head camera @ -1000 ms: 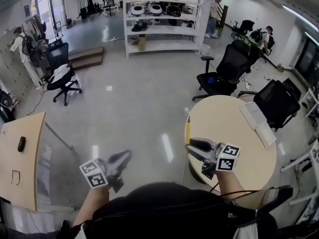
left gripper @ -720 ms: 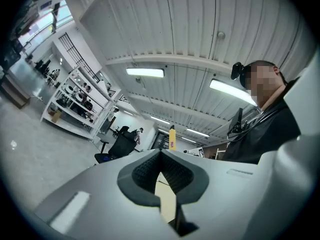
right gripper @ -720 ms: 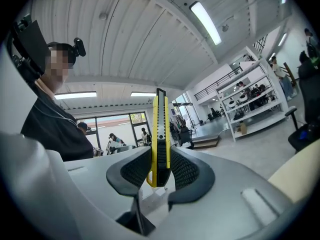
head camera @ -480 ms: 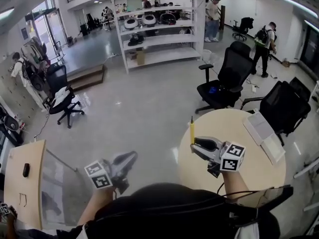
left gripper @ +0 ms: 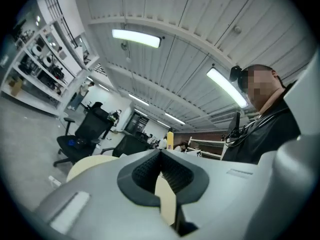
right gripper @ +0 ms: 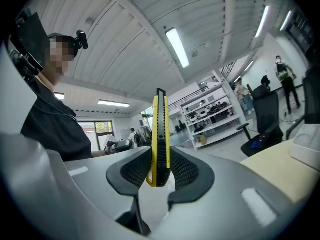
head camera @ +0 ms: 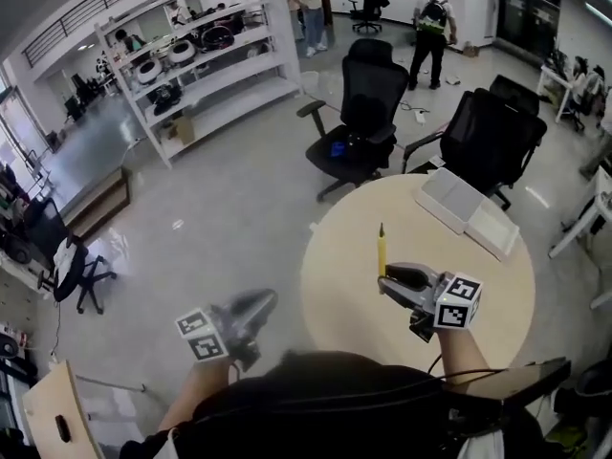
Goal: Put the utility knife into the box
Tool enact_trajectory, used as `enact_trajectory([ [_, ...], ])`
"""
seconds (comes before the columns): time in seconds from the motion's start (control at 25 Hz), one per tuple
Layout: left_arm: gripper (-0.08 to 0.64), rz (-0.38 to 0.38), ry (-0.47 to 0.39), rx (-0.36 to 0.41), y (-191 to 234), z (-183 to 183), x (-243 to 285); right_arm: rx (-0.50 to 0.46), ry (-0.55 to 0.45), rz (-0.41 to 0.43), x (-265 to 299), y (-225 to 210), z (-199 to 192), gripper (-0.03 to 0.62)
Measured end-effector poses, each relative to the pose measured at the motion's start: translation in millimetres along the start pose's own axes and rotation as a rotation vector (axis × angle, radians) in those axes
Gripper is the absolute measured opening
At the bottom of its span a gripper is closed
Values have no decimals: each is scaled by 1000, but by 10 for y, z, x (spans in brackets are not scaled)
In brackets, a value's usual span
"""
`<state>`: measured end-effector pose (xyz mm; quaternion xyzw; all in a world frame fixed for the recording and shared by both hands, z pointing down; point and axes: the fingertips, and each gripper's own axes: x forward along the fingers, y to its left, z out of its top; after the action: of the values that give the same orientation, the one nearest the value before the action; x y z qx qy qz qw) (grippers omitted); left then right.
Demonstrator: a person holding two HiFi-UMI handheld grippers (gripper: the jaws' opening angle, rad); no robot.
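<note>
In the head view my right gripper (head camera: 386,280) is shut on a yellow utility knife (head camera: 381,249), which sticks up from the jaws over the near left part of the round beige table (head camera: 354,285). The right gripper view shows the knife (right gripper: 160,134) clamped upright between the black pads (right gripper: 185,171). A flat white box (head camera: 466,214) lies at the table's far right side, well beyond the knife. My left gripper (head camera: 260,304) hangs over the floor left of the table. Its pads (left gripper: 145,170) meet at the tips with nothing between them.
Two black office chairs (head camera: 366,113) (head camera: 493,130) stand just beyond the table. White shelving (head camera: 201,75) fills the far left, and people stand at the far back. A wooden desk corner (head camera: 59,411) shows at the lower left. Grey floor (head camera: 220,228) lies left of the table.
The whole view has swung round, so the table and the white box sit more in front. The right gripper with the knife now hangs further in over the tabletop. The left gripper moved along with it.
</note>
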<state>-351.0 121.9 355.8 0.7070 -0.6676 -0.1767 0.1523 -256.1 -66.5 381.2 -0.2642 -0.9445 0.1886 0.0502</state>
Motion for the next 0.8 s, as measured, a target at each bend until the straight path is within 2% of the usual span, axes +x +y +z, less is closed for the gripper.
enact_trajectory([
  [0.32, -2, -416, 161, -97, 612, -56, 1251, -19, -80, -400, -387, -436, 187, 132],
  [0.52, -2, -623, 231, -126, 1104, 78, 1729, 53, -123, -641, -280, -621, 238, 132],
  [0.68, -2, -718, 277, -109, 1479, 152, 2031, 93, -185, -729, -78, -777, 309, 132],
  [0.8, -2, -768, 276, -123, 1509, 121, 2214, 94, -145, -765, -42, -798, 288, 132],
])
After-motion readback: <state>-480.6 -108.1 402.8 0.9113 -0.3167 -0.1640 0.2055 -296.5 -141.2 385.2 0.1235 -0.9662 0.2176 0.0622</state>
